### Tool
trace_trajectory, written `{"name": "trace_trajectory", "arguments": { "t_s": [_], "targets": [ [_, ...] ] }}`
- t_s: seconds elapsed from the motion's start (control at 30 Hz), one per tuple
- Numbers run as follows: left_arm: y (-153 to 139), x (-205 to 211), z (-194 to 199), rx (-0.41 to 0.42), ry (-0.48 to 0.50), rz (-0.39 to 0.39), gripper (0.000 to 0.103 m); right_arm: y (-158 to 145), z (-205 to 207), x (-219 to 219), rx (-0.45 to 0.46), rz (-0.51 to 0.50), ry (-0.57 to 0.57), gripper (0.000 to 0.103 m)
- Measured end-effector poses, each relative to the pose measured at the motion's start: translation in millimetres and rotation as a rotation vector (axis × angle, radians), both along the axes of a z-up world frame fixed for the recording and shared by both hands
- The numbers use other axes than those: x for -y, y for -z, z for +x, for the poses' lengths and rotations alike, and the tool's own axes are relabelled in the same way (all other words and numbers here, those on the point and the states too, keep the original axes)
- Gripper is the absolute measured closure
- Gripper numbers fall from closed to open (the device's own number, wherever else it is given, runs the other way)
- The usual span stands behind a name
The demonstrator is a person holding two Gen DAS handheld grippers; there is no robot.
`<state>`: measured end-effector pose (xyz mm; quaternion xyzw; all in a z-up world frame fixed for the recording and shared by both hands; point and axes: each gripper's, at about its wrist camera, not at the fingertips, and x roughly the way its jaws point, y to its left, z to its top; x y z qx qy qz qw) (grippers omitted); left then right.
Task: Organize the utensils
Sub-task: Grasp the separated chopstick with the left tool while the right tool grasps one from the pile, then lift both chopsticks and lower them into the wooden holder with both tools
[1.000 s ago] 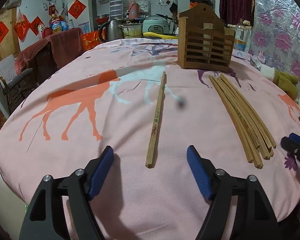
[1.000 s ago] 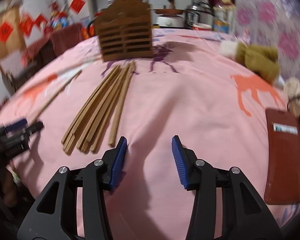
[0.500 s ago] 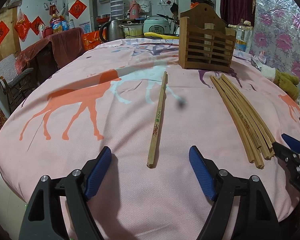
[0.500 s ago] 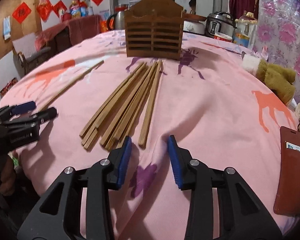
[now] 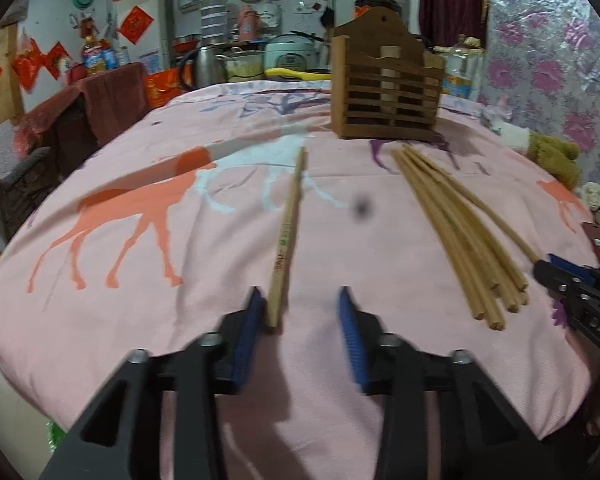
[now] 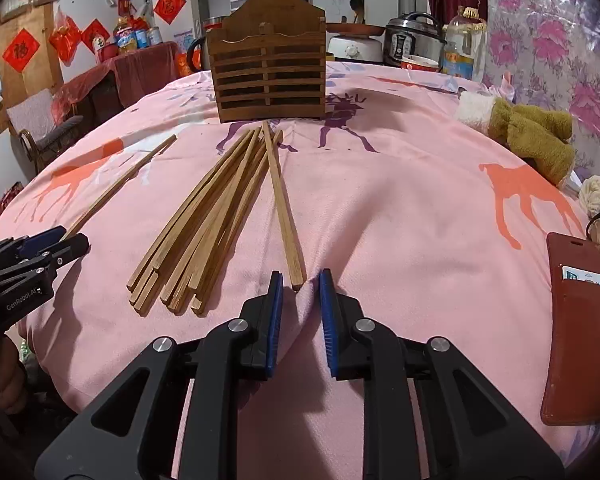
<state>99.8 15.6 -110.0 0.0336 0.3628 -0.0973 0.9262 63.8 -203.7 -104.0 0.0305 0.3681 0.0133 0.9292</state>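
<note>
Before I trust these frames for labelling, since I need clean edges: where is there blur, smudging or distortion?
Left wrist view: the left gripper fingers are smeared by motion blur, a dark smudge sits over the tablecloth, and the single chopstick stays fairly sharp. Right wrist view: crisp overall, the wooden holder well defined. Both views: fisheye bending and dark corners.

The left tongs (image 5: pixel 300 304) have just been closing around the near end of the lone chopstick (image 5: pixel 287 236), a gap remaining on the right. The right tongs (image 6: pixel 300 280) have narrowed too, and one chopstick (image 6: pixel 284 208) now lies swung away from the bundle (image 6: pixel 204 220), its end between them.
</note>
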Motion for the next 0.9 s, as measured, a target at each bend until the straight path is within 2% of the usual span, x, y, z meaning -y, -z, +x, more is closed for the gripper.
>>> {"name": "trace_trajectory", "arguments": {
  "t_s": [0.07,0.2,0.33,0.37,0.57,0.63,0.77,0.8,0.9],
  "targets": [
    [-0.9,-0.6,0.7,-0.010,0.020,-0.021,0.097,-1.4,-2.0,-1.4,0.010,-0.009,0.001,0.096],
    [-8.7,-4.3,-1.3,-0.015,0.027,-0.055,0.097,-10.3,-9.1,-0.3,0.050,-0.010,0.007,0.096],
    [-33.6,-7.4,-8.4,0.031,0.028,-0.083,0.097,-24.3,-17.3,1.0,0.099,-0.017,0.022,0.097],
    [-40.7,-7.7,-10.2,0.042,0.027,-0.090,0.097,-29.9,-19.9,1.9,0.120,-0.020,0.029,0.100],
    [-80.7,-5.5,-16.1,0.100,0.041,-0.102,0.097,-78.6,-29.3,12.1,0.232,0.015,0.035,0.100],
    [-87.9,-5.1,-16.8,0.110,0.039,-0.108,0.097,-85.8,-30.4,15.3,0.257,0.023,0.046,0.100],
    [-91.7,-5.7,-19.6,0.114,0.038,-0.126,0.097,-74.2,-28.2,19.9,0.207,0.062,-0.009,0.093],
    [-90.1,-6.0,-18.8,0.111,0.037,-0.126,0.097,-64.3,-26.9,18.3,0.179,0.057,-0.026,0.088],
    [-81.8,-6.8,-15.8,0.085,0.029,-0.132,0.097,-37.5,-20.4,8.5,0.105,0.028,-0.073,0.084]
  ]
}}
